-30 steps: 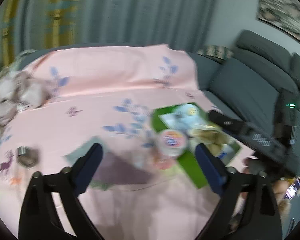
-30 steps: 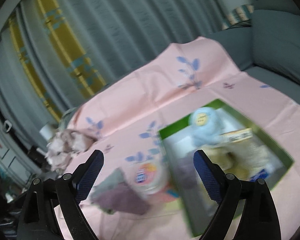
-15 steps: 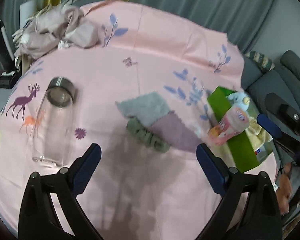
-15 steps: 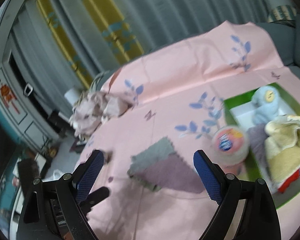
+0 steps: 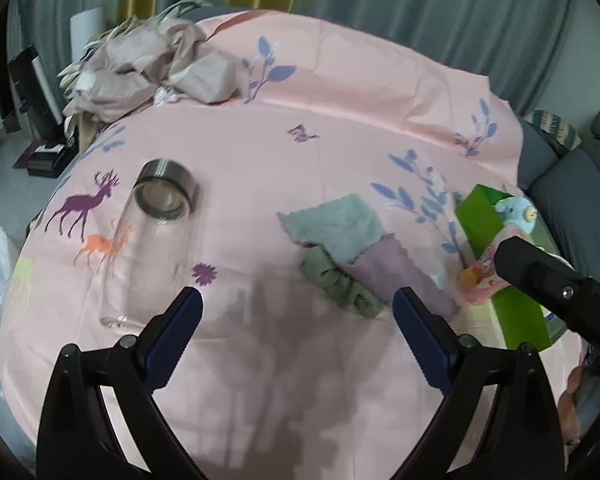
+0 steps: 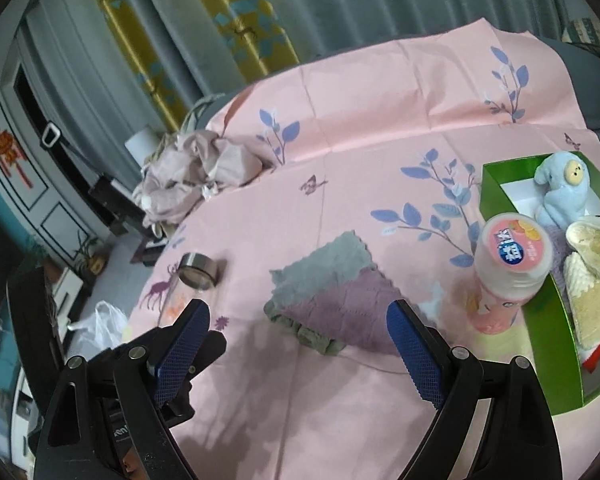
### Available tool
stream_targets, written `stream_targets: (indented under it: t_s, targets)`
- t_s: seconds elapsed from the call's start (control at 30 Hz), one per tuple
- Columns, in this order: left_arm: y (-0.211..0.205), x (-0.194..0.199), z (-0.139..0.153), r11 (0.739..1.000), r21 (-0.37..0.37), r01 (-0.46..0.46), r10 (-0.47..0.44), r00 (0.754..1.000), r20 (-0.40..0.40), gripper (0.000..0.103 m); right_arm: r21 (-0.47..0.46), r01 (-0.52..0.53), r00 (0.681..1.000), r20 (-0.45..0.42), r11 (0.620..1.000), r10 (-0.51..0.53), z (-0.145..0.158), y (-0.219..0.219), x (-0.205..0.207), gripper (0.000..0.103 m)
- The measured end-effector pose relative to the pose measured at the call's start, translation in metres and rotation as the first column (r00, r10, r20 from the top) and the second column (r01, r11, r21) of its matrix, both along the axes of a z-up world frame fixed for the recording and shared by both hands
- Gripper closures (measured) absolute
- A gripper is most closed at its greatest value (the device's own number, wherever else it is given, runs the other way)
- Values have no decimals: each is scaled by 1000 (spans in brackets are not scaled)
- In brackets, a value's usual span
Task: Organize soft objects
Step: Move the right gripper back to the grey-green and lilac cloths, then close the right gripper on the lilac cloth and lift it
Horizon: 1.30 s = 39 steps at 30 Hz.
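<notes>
Both views swung leftward since earlier onto pink tablecloth, grey curtains, both tools wide, empty.

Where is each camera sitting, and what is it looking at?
Left wrist: on the left gripper, looking down at the clear bottle and folded cloths; its open fingers and the right gripper show.
Right wrist: on the right gripper, facing the cloths and green box; its open fingers show.
Shared: cloths, bottle, box.
</notes>
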<state>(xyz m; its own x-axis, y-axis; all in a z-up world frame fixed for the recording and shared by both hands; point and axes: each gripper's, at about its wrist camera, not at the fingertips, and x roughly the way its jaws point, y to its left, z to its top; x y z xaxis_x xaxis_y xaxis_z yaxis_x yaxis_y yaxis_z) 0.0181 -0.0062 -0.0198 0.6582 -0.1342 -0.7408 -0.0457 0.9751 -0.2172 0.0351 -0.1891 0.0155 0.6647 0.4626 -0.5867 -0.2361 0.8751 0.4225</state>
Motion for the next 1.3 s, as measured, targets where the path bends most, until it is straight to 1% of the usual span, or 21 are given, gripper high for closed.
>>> stream_targets:
  t_s: [0.07,0.13,0.27,0.33,0.4,0.47,0.5,0.53,0.63,0.67,0.7,0.73,0.77,0.8,0.83,0.87,0.9,1.03,1.13,1.2,1.3]
  targets:
    - [1,2,-2,1000,-4,-1,1,1000,-17,9,0,-21,999,-34,1000,21,1,6,6,15]
    - [5,3,-2,1000,-9,-18,18,1000,-19,9,-2,-26,998,-51,1000,26,2,11,12,15]
    - [14,7,-5,999,-10,-45,45,998,-46,11,-50,-8,997,-80,999,3,-1,23,32,15]
    - [18,10,-9,999,-21,-50,49,996,-74,13,-64,3,994,-109,998,-10,-8,28,45,15]
    - [23,13,-12,997,-50,-58,53,994,-100,14,-90,11,987,-157,996,-25,-21,36,61,15]
    - [29,14,-14,994,-81,-67,57,991,-120,14,-132,17,980,-193,991,-42,-36,44,75,15]
    - [31,15,-14,993,-93,-74,62,990,-130,14,-166,25,973,-223,986,-62,-48,48,84,16]
    - [33,15,-15,992,-99,-81,67,988,-136,14,-179,28,968,-239,983,-71,-54,50,90,18]
    - [39,15,-15,987,-129,-99,79,985,-152,14,-184,19,942,-327,983,-80,-84,53,110,26]
    - [39,16,-15,986,-135,-100,79,985,-154,14,-182,16,939,-336,983,-78,-89,52,113,33]
    - [40,16,-14,985,-140,-101,79,985,-154,14,-191,15,935,-344,981,-82,-96,53,117,42]
    - [40,16,-14,985,-144,-100,77,985,-153,14,-210,26,936,-338,977,-98,-99,52,119,47]
    - [39,15,-13,985,-146,-98,75,985,-152,14,-216,38,938,-328,976,-109,-99,50,119,60]
    - [39,16,-13,985,-146,-94,72,986,-152,14,-215,56,941,-314,975,-123,-98,47,120,76]
    - [38,16,-13,986,-143,-90,68,986,-152,14,-202,67,941,-312,977,-129,-96,44,120,82]
    - [38,16,-13,986,-139,-88,66,986,-154,14,-169,74,941,-315,983,-125,-94,40,121,90]
    - [37,17,-14,987,-135,-86,65,986,-156,14,-140,73,941,-319,987,-115,-92,36,121,93]
    - [33,18,-18,987,-141,-73,47,983,-177,14,-139,79,951,-286,987,-116,-83,31,119,93]
    - [32,18,-18,988,-132,-75,51,984,-172,14,-110,90,959,-257,990,-116,-70,25,113,94]
    - [33,17,-18,989,-126,-79,58,984,-169,14,-101,94,972,-206,990,-114,-50,21,104,94]
    - [38,17,-18,985,-144,-93,68,983,-172,14,-88,85,987,-129,993,-96,-19,15,88,94]
